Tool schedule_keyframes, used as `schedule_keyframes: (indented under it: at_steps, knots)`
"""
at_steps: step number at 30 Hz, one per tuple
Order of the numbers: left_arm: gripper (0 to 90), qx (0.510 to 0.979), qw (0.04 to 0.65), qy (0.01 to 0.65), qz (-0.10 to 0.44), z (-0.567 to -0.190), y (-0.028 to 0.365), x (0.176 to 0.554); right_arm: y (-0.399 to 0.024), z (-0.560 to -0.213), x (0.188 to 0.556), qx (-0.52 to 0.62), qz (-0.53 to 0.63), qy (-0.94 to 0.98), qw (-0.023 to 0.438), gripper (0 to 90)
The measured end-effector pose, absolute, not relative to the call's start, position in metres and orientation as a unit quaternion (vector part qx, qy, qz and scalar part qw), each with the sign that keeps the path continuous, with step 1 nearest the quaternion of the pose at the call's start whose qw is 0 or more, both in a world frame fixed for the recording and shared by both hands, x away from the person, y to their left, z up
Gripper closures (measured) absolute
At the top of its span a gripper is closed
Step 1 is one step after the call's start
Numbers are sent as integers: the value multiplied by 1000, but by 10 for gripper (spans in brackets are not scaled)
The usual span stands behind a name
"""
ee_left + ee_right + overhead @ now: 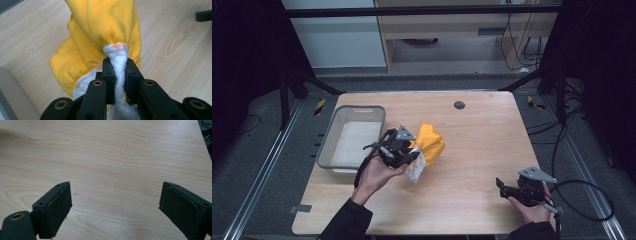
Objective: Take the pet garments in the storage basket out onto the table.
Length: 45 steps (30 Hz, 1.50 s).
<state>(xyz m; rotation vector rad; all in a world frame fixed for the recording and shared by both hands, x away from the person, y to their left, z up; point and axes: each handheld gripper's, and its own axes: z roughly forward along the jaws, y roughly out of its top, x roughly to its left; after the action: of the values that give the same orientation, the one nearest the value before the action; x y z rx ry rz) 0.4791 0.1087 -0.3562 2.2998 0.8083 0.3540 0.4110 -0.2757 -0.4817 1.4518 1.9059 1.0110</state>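
A yellow cloth (pixel 431 142) with a white patterned underside (pixel 416 170) hangs bunched over the middle of the wooden table (pixel 482 150). My left gripper (pixel 412 156) is shut on it; in the left gripper view the jaws pinch a white fold of the cloth (pixel 119 62), and the yellow part (pixel 100 32) droops beyond them. Near the table's front right corner my right gripper (pixel 502 187) is held open above bare wood, its pads (pixel 56 207) wide apart with nothing between them.
A grey plastic bin (pixel 332 145) stands at the table's left side, just left of the held cloth. A small dark round disc (pixel 459 105) lies near the far edge. Cables trail off the table's right side (pixel 582 200).
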Motion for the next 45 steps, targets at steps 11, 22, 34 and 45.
schedule_keyframes:
  at_steps: [11, 22, 34, 45]
  knots:
    - [812, 886, 329, 303, 124, -369, 99, 480, -276, -482, 411, 538, 372, 707, 269, 109]
    - [811, 892, 319, 299, 115, -384, 92, 482, -276, -483, 411, 536, 371, 709, 270, 109]
    - [807, 897, 306, 303, 102, -407, 88, 486, -276, -483, 411, 536, 370, 710, 269, 109]
    - [790, 902, 300, 298, 94, -419, 82, 487, -275, -483, 411, 537, 369, 710, 266, 109]
